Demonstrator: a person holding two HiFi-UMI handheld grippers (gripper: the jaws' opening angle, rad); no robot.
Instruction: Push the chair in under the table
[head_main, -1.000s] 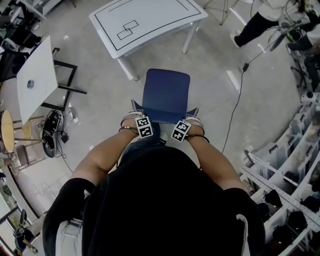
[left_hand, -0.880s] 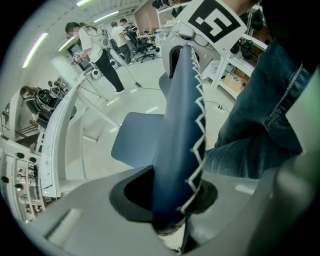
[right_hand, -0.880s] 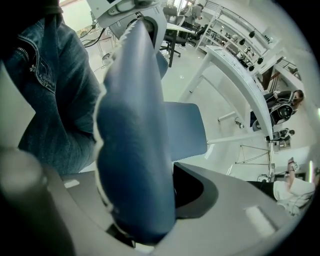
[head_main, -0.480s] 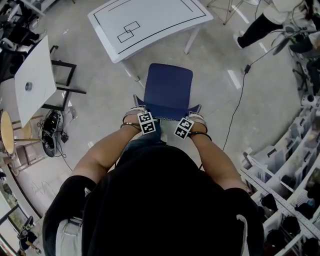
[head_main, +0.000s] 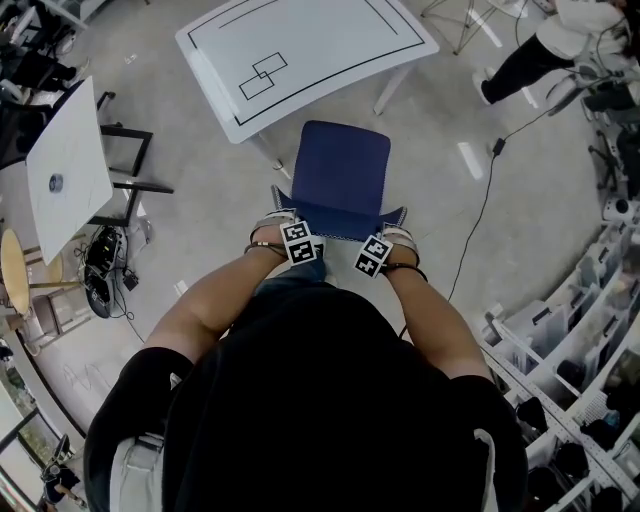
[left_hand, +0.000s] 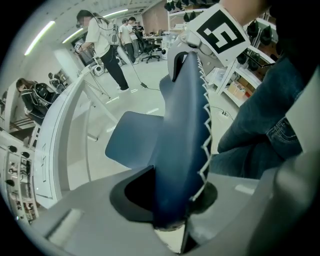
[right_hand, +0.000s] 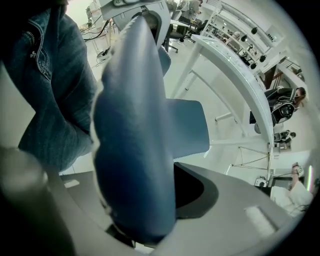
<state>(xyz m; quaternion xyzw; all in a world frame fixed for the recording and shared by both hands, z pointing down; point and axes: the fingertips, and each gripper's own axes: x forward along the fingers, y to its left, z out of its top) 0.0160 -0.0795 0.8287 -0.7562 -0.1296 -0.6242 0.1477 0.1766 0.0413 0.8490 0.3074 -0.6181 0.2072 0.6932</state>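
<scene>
A blue chair (head_main: 340, 170) stands on the floor with its seat front close to the near edge of the white table (head_main: 300, 50), which has black lines on its top. My left gripper (head_main: 284, 222) is shut on the left end of the backrest's top edge, my right gripper (head_main: 394, 228) on the right end. In the left gripper view the blue backrest (left_hand: 182, 145) runs up between the jaws of the left gripper (left_hand: 172, 202). The right gripper view shows the backrest (right_hand: 135, 150) filling the jaws of the right gripper (right_hand: 142, 210), with the seat and table beyond.
A white side table (head_main: 70, 160) on a black frame stands at the left, with a round wooden stool (head_main: 14, 265) beside it. A black cable (head_main: 478, 205) lies on the floor at the right. Shelves (head_main: 580, 390) line the right side. A person (head_main: 545, 45) stands at the far right.
Both grippers and the chair have moved forward together toward the table; the seat front now sits nearer the table's near edge. The grips have not changed.
</scene>
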